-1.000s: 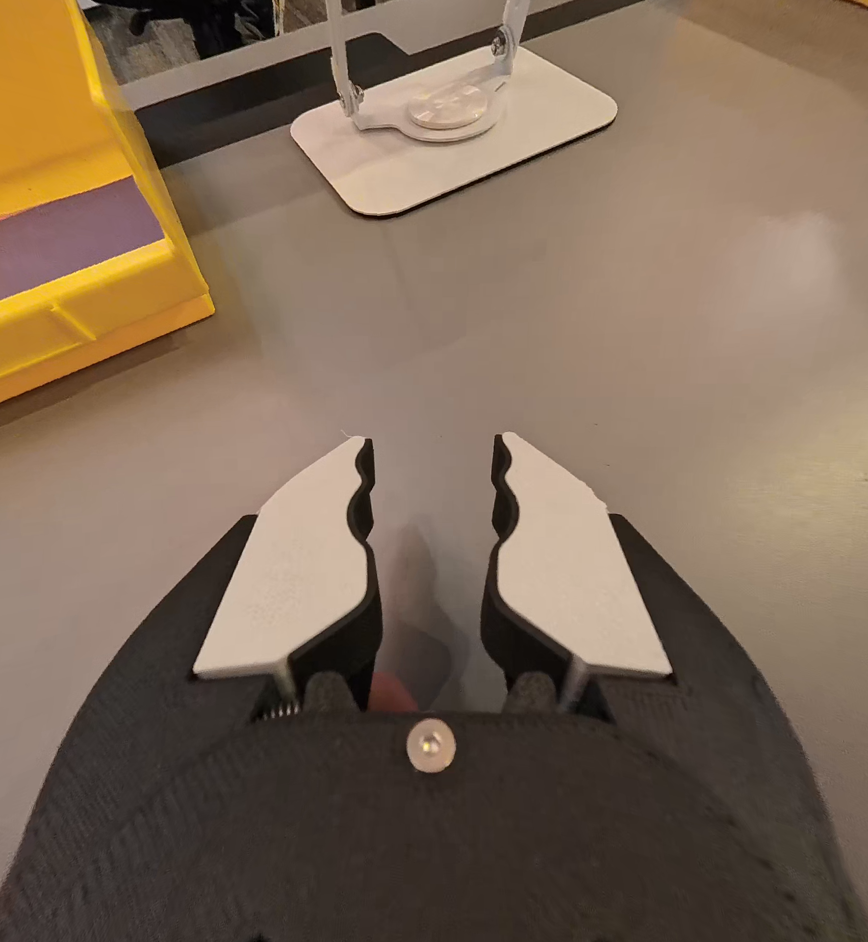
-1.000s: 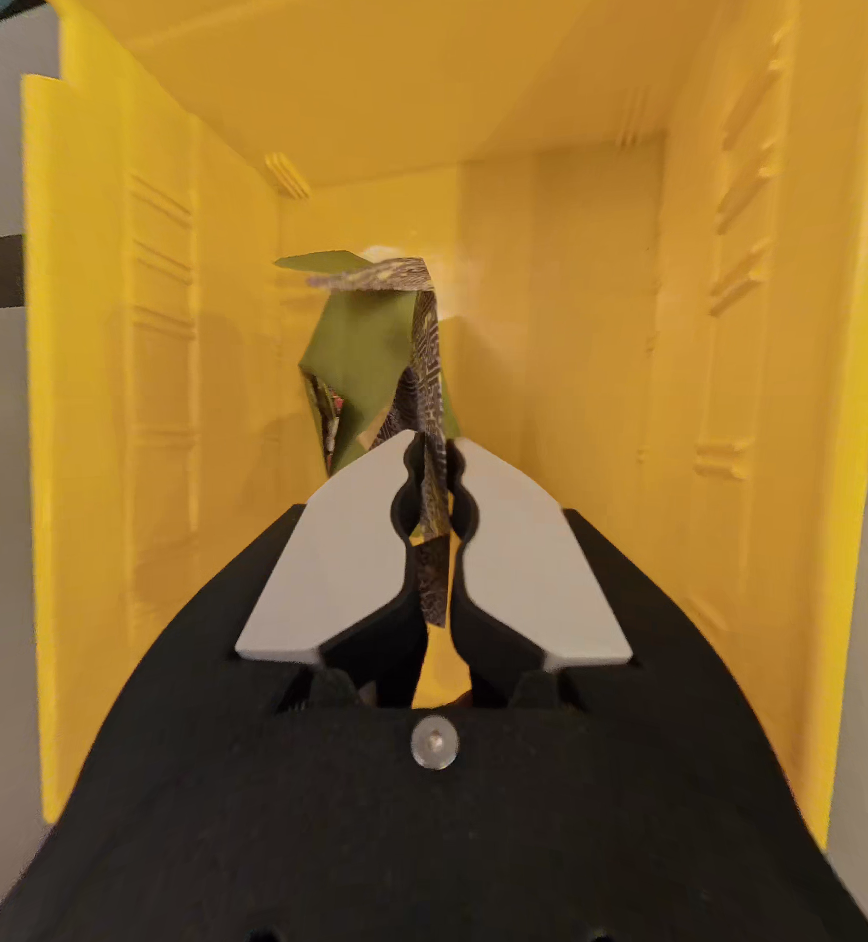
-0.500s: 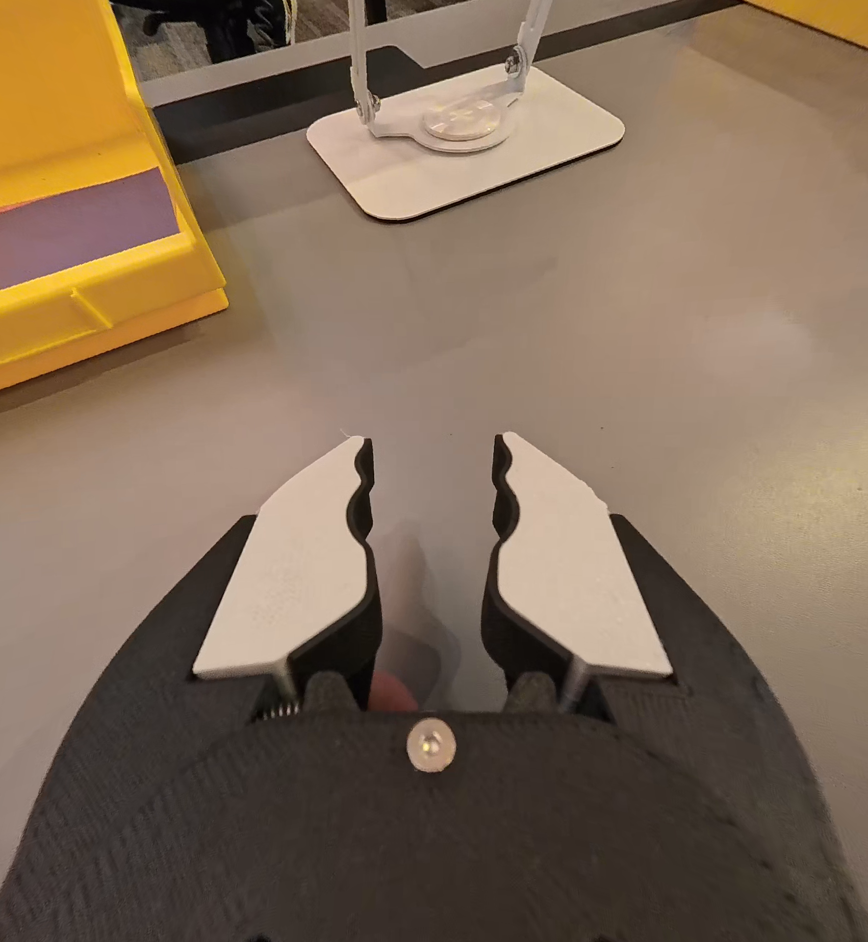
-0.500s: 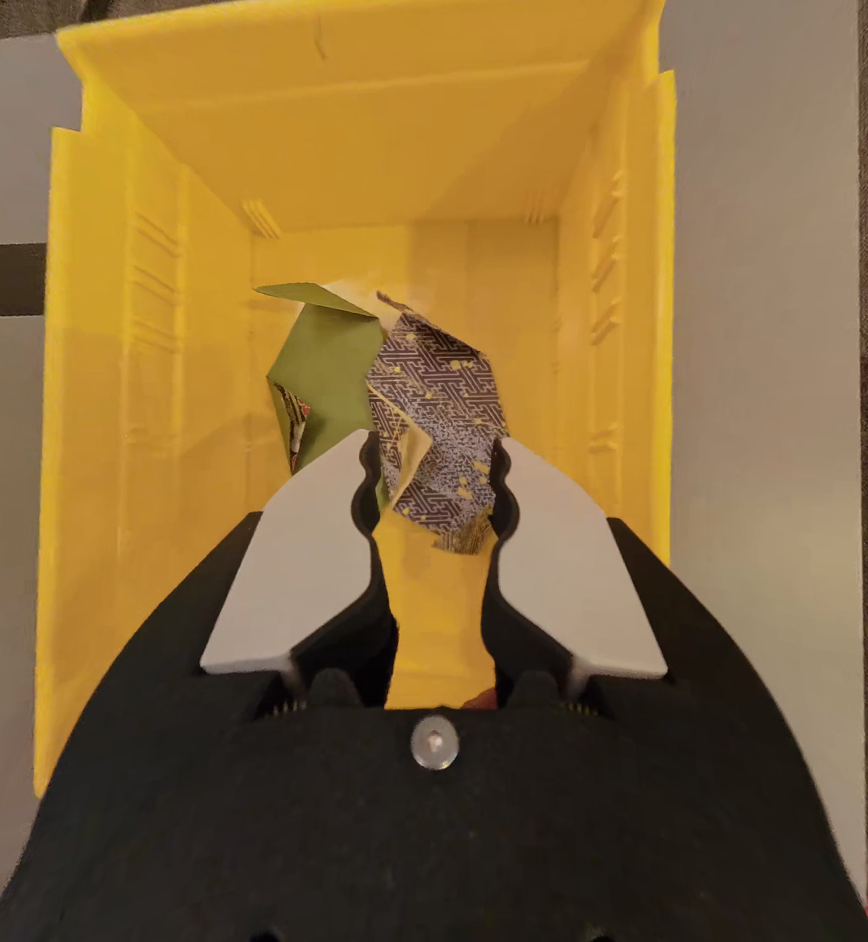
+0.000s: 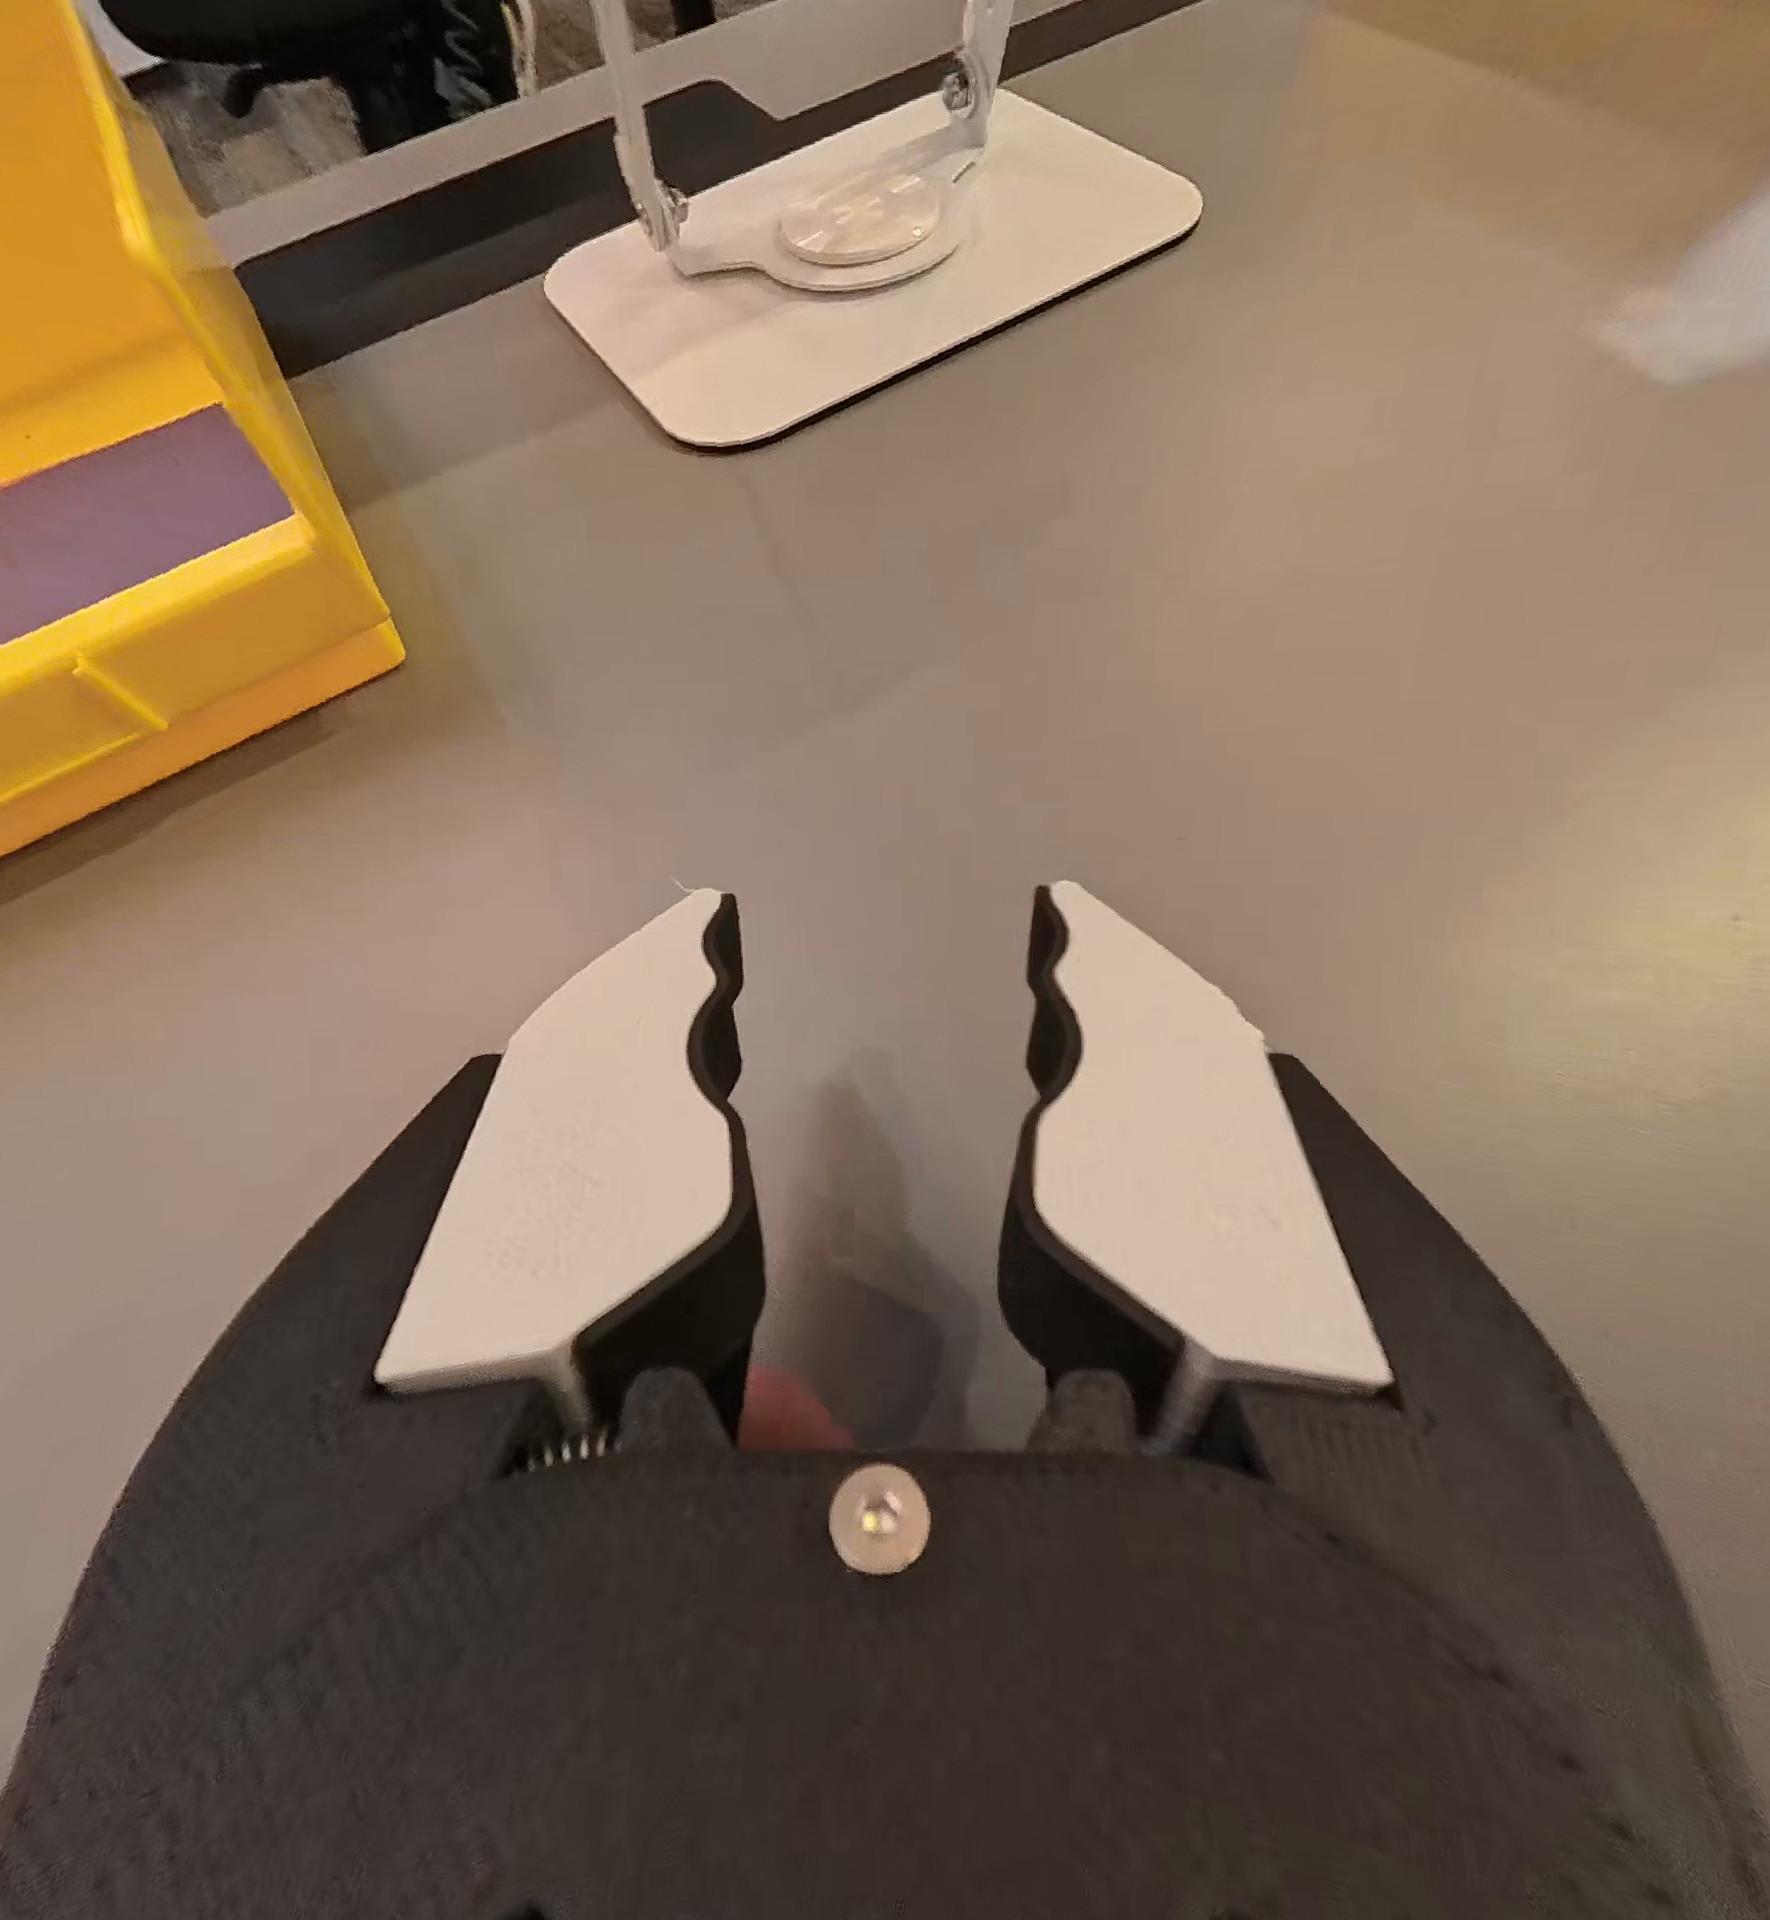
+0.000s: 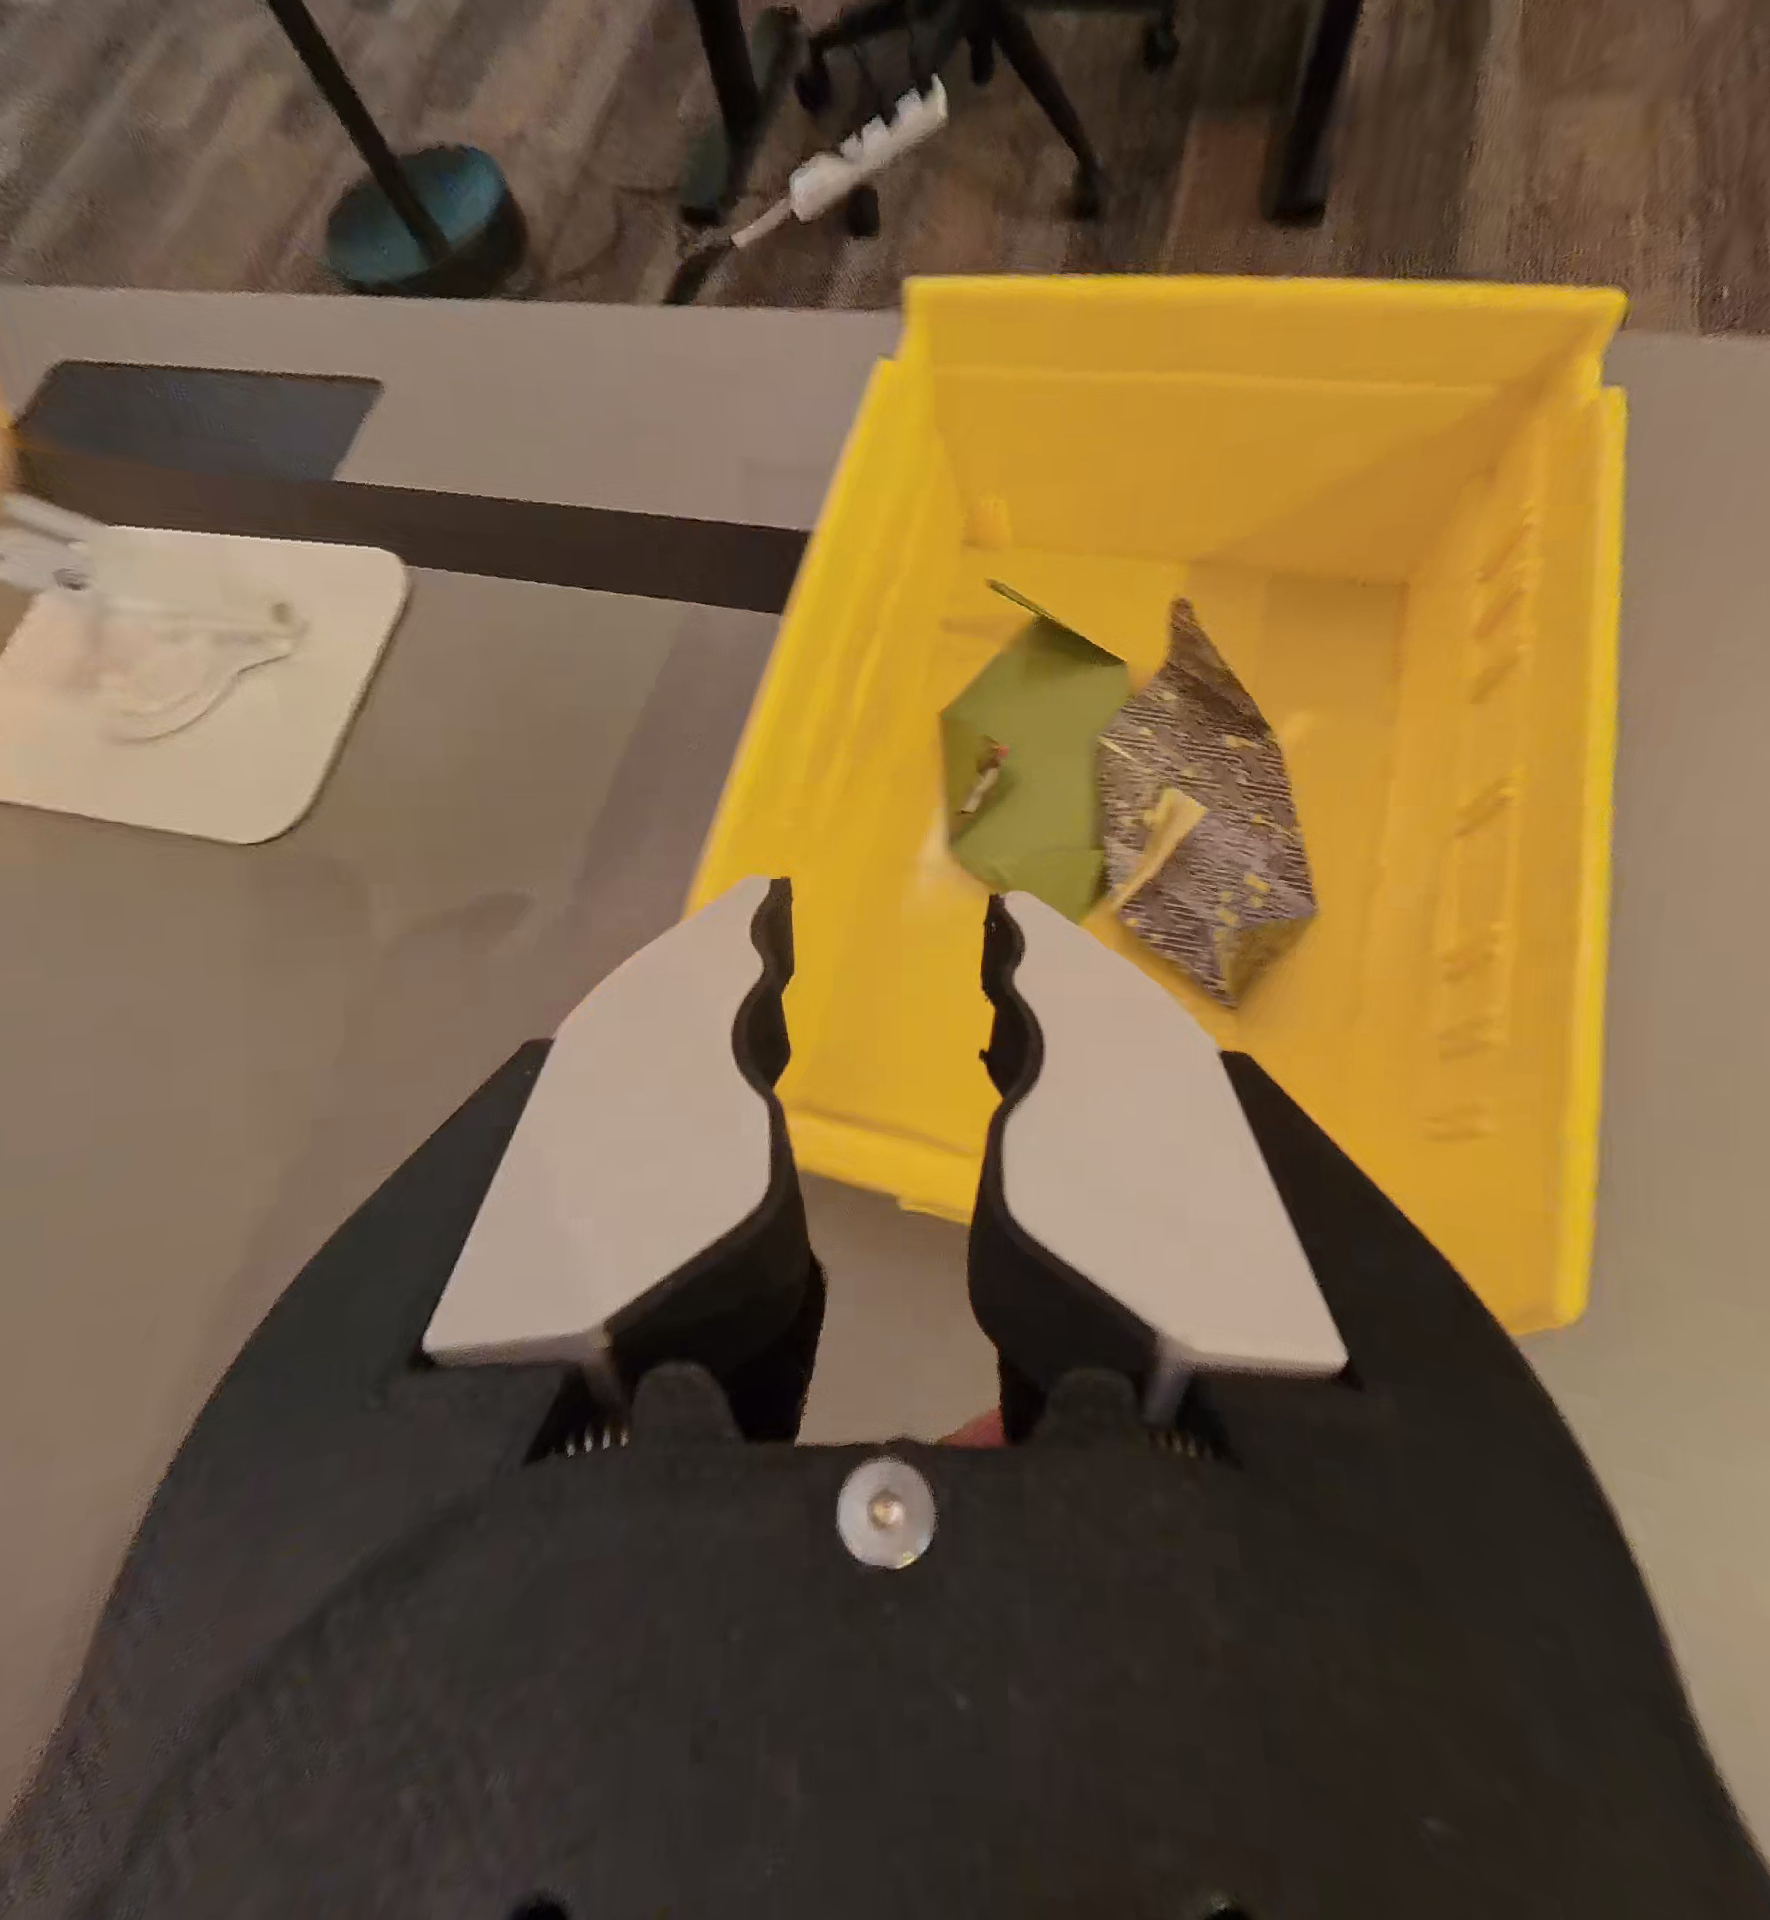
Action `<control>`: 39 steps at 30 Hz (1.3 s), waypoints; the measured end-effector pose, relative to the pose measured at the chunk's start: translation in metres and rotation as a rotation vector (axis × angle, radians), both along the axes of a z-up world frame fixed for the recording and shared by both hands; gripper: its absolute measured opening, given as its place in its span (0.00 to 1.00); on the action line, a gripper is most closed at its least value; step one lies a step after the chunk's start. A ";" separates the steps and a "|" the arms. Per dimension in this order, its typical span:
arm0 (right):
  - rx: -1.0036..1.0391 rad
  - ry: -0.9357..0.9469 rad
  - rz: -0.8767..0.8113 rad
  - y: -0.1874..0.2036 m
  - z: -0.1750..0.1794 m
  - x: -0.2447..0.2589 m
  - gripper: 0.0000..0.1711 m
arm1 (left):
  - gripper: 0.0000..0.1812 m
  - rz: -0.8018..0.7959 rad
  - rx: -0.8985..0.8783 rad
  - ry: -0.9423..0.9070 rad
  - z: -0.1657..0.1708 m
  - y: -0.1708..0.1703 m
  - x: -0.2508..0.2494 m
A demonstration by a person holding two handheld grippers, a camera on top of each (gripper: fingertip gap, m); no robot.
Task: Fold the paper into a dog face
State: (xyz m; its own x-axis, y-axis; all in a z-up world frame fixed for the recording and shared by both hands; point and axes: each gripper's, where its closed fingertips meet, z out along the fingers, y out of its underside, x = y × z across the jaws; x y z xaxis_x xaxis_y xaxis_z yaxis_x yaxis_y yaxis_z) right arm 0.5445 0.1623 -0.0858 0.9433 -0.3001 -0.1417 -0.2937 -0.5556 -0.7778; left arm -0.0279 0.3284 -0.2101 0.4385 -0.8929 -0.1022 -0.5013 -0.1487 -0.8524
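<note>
A folded dark patterned paper [image 6: 1208,821] lies inside a yellow bin [image 6: 1525,831], beside a folded green paper [image 6: 1032,774]. My right gripper [image 6: 886,904] is open and empty, pulled back above the bin's near left corner. My left gripper [image 5: 886,904] is open and empty over the bare grey table. A second yellow bin [image 5: 81,520] at the left of the left wrist view holds flat purple paper sheets [image 5: 91,530].
A white flat stand base [image 5: 860,260] stands at the table's far side, also seen in the right wrist view [image 6: 174,686]. A dark strip [image 6: 424,530] runs along the table's back. Chair and stand legs are on the floor beyond. A blurred pale patch [image 5: 1754,270] shows at right. Left tips to right tips: about 60 cm.
My right gripper opened and let go of the patterned paper, which now lies in the bin, then drew back up and out. My left gripper shifted slightly forward, still open.
</note>
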 end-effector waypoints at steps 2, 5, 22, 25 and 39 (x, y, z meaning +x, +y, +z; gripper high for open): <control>0.053 -0.023 0.057 -0.003 0.009 -0.037 0.18 | 0.31 -0.015 0.002 0.023 -0.003 -0.004 0.001; 0.090 -0.024 0.176 -0.005 0.011 -0.105 0.18 | 0.33 -0.014 0.043 0.021 0.000 -0.004 0.001; 0.189 0.282 0.540 0.011 -0.057 -0.377 0.15 | 0.34 0.192 0.295 0.074 0.080 0.164 -0.033; 0.160 0.258 0.581 0.016 -0.068 -0.391 0.15 | 0.34 0.155 0.261 0.134 0.087 0.208 -0.024; 0.098 0.368 0.537 0.020 -0.104 -0.380 0.13 | 0.34 -0.218 0.096 0.657 -0.015 0.336 0.033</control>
